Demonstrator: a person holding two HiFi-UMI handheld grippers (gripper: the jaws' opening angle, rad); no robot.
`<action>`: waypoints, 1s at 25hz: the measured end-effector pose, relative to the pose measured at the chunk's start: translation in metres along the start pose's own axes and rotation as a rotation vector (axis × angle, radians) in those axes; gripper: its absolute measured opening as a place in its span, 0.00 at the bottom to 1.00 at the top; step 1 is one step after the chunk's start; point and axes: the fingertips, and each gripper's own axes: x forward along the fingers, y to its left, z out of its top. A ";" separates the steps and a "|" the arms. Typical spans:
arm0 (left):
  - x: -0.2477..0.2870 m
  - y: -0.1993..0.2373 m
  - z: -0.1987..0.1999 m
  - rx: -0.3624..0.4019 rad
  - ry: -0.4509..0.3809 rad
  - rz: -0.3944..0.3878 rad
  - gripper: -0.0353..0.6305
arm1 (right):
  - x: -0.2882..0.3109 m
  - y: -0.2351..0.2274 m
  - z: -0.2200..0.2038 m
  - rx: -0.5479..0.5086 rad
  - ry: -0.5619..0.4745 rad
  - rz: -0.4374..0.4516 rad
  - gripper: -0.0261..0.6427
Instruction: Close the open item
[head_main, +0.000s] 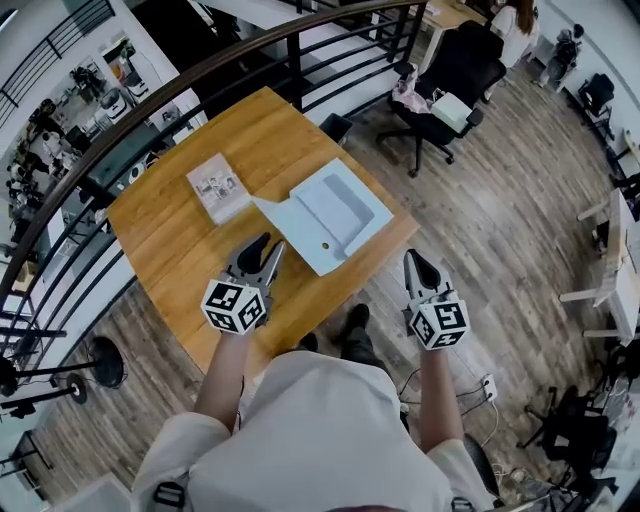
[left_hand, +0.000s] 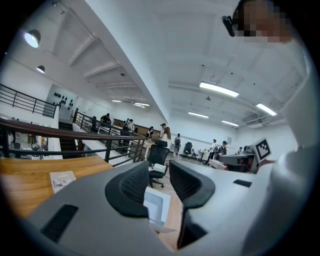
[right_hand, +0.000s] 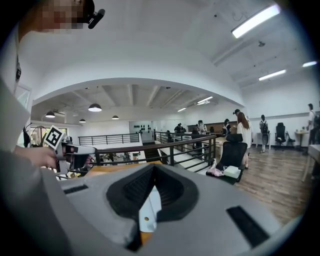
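Note:
An open white box (head_main: 335, 215) lies on the wooden table (head_main: 170, 250), its lid flap spread flat toward me. My left gripper (head_main: 270, 246) hovers over the table just short of the box's near left corner. It is open with nothing between the pads. In the left gripper view, the box (left_hand: 156, 205) shows below the parted pads of the left gripper (left_hand: 159, 170). My right gripper (head_main: 414, 258) hangs off the table's right front edge and is shut and empty. In the right gripper view, a strip of the box (right_hand: 149, 207) shows under its closed tips (right_hand: 154, 170).
A booklet (head_main: 219, 186) lies on the table left of the box. A black railing (head_main: 250, 55) curves behind the table. A black office chair (head_main: 450, 75) stands at the back right on the wood floor, and a power strip (head_main: 488, 385) lies by my right side.

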 end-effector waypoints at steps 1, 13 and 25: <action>0.004 -0.002 -0.001 -0.002 0.001 0.013 0.24 | 0.005 -0.005 -0.001 0.002 0.003 0.015 0.04; 0.054 -0.006 -0.018 -0.024 0.034 0.180 0.24 | 0.072 -0.063 -0.001 -0.027 0.056 0.201 0.04; 0.071 0.011 -0.056 -0.086 0.085 0.388 0.24 | 0.136 -0.082 -0.023 -0.038 0.128 0.405 0.04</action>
